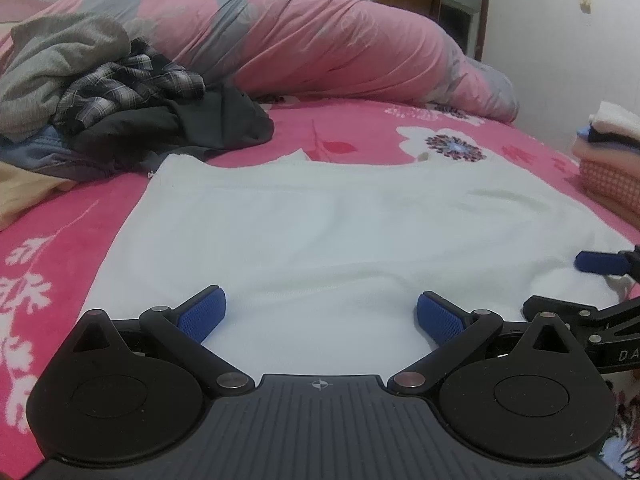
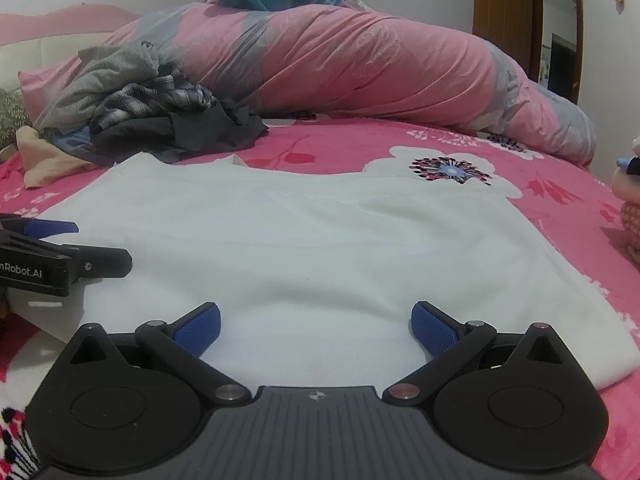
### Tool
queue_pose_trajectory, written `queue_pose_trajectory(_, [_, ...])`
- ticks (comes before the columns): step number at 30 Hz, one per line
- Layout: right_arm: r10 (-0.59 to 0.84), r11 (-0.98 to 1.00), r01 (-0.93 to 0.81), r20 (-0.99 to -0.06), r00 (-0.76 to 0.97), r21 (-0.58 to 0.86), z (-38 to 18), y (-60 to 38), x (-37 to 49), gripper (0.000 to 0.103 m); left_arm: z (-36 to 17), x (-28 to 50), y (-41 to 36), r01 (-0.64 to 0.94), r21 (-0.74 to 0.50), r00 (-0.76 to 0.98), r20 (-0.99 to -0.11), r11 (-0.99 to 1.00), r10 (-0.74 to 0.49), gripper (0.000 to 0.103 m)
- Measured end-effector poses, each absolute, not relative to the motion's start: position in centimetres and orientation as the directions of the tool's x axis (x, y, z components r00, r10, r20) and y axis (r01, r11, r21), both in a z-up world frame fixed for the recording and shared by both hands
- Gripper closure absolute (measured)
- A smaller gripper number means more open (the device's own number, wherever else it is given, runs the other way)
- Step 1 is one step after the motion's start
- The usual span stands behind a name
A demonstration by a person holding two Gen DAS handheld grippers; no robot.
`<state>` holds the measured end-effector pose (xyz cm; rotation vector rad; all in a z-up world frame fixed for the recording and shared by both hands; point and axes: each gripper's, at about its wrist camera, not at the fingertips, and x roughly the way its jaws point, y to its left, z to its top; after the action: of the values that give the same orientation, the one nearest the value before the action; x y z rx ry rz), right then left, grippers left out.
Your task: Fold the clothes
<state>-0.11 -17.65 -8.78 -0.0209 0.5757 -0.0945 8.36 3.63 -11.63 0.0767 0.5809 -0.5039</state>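
Note:
A white garment [image 1: 320,232] lies spread flat on the pink flowered bedspread [image 1: 48,264]; in the right wrist view the same white garment [image 2: 312,240] fills the middle. My left gripper [image 1: 320,314] hovers open over its near edge, blue pads wide apart with nothing between them. My right gripper [image 2: 316,322] is likewise open over the near edge, a little further right. The right gripper shows at the right border of the left wrist view [image 1: 600,276], and the left gripper at the left border of the right wrist view [image 2: 60,248].
A heap of unfolded clothes [image 1: 120,108], grey, plaid and dark, lies at the back left. A rolled pink and grey duvet [image 1: 320,48] runs along the back. A stack of folded clothes [image 1: 612,156] sits at the right edge of the bed.

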Motion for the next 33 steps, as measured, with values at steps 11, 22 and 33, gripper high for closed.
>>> queue_pose_trajectory(11, [-0.100, 0.995, 0.079, -0.552, 0.828, -0.061, -8.6, -17.7, 0.1, 0.000, -10.7, 6.0, 2.1, 0.394, 0.096, 0.816, -0.494, 0.914, -0.300, 0.000])
queue_pose_trajectory(22, [-0.040, 0.997, 0.005, -0.479, 0.877, -0.073, -5.4, -17.6, -1.5, 0.002, -7.7, 1.1, 5.6, 0.360, -0.031, 0.847, -0.408, 0.933, -0.340, 0.004])
queue_pose_trajectory(33, [-0.069, 0.997, 0.074, -0.650, 0.757, -0.020, -6.8, -22.8, -3.3, 0.053, -10.1, 0.4, 6.9, 0.384, -0.015, 0.780, -0.529, 0.923, -0.334, 0.049])
